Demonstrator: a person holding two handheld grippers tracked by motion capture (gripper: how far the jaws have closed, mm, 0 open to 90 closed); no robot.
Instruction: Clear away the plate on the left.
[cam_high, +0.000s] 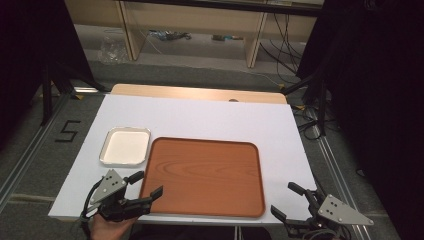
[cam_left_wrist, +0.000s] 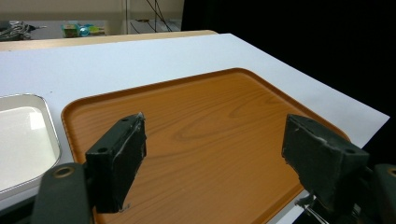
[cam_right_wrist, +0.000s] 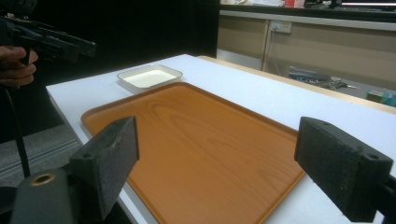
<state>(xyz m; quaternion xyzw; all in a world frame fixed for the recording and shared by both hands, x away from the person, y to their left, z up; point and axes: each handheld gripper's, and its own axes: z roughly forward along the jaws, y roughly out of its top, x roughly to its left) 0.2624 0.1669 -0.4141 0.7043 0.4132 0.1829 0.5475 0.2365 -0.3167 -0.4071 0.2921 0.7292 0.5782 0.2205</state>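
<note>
Wooden tray (cam_high: 205, 175) and white dish (cam_high: 125, 146) both bare, left gripper (cam_high: 145, 186) and right gripper (cam_high: 287, 199) spread wide

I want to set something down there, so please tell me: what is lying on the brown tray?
Nothing lies on the brown tray; its wood-grain surface is bare. The left tongs hang open over its near left corner. What is under the tray is covered and cannot be seen.

Right gripper (cam_high: 290, 204) body cut off by bottom edge in high view. White tray (cam_left_wrist: 21, 140) cropped at left edge in left gripper view. Clutter (cam_high: 170, 35) on floor behind bench (cam_high: 200, 112) too small to identify.
</note>
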